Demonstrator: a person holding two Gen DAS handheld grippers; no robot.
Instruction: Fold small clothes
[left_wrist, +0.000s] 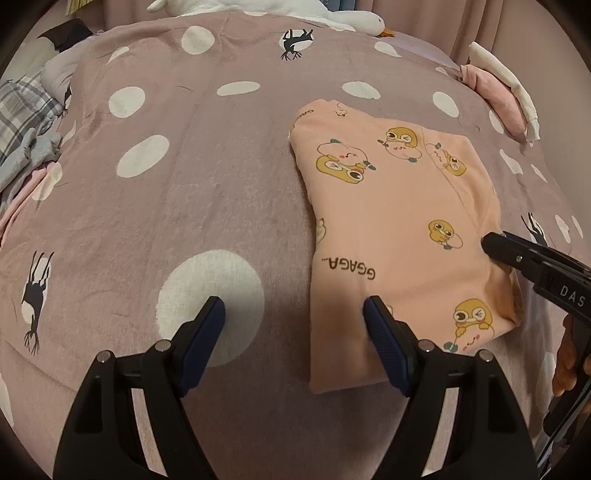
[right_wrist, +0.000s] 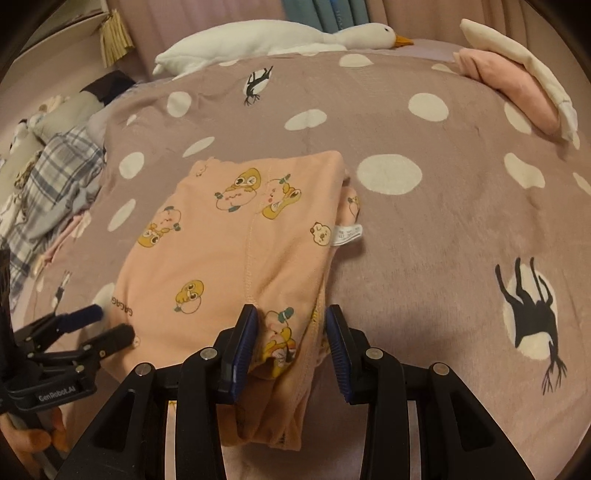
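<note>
1. Nearest the right wrist camera, the right claw (right_wrist: 290, 325) stands partly closed with a bunched corner of the peach garment (right_wrist: 229, 251) between its blue pads (right_wrist: 243, 343); the left pad touches the cloth, while the right pad shows a small gap, so a firm grip cannot be told.
2. Folded into a rough rectangle, the peach garment, printed with cartoon ducks and the word "GGAGA", lies on the bed blanket (right_wrist: 424, 240), mauve with white dots and black animal figures.
3. Its white care label (right_wrist: 347, 234) pokes out at the right edge.
4. Wide open and empty, the left claw (left_wrist: 293, 314) hovers at the garment's left edge, one finger over the blanket (left_wrist: 166, 192), the other over the cloth (left_wrist: 388, 229).
5. At the bed's far edge lie a plush goose (right_wrist: 280, 35) and a pink-and-cream folded stack (right_wrist: 517, 85); plaid clothes (right_wrist: 48, 184) sit at the left.
</note>
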